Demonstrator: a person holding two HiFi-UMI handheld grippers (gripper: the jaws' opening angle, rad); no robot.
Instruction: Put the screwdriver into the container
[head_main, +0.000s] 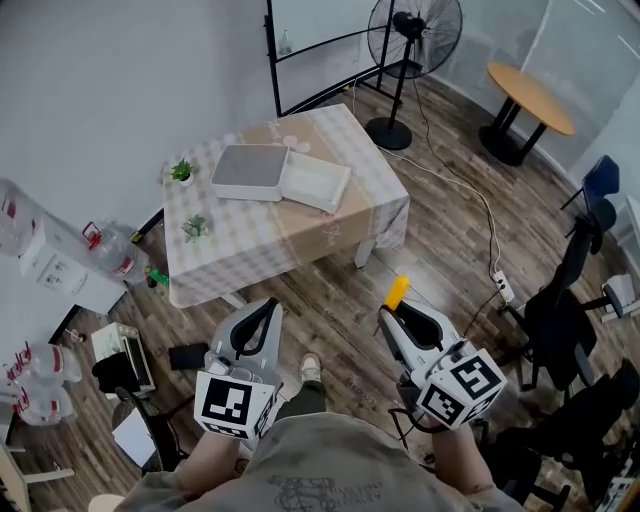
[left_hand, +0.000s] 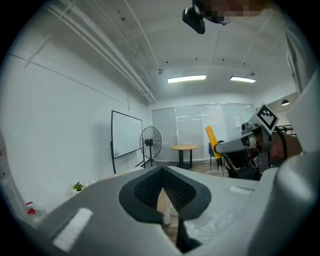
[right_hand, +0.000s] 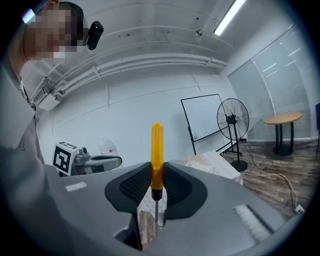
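- Table (head_main: 262, 243): far centre; container (head_main: 316, 181) on it, just right of box (head_main: 249, 171).
- Fan (head_main: 412, 40): far, right of table.
- Screwdriver (head_main: 397, 291): near right, between jaws of right gripper (head_main: 392, 312).

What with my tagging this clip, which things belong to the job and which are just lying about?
Job: screwdriver, right claw gripping it, white container on the checked table.
Lying about: fan, round table, potted plants.
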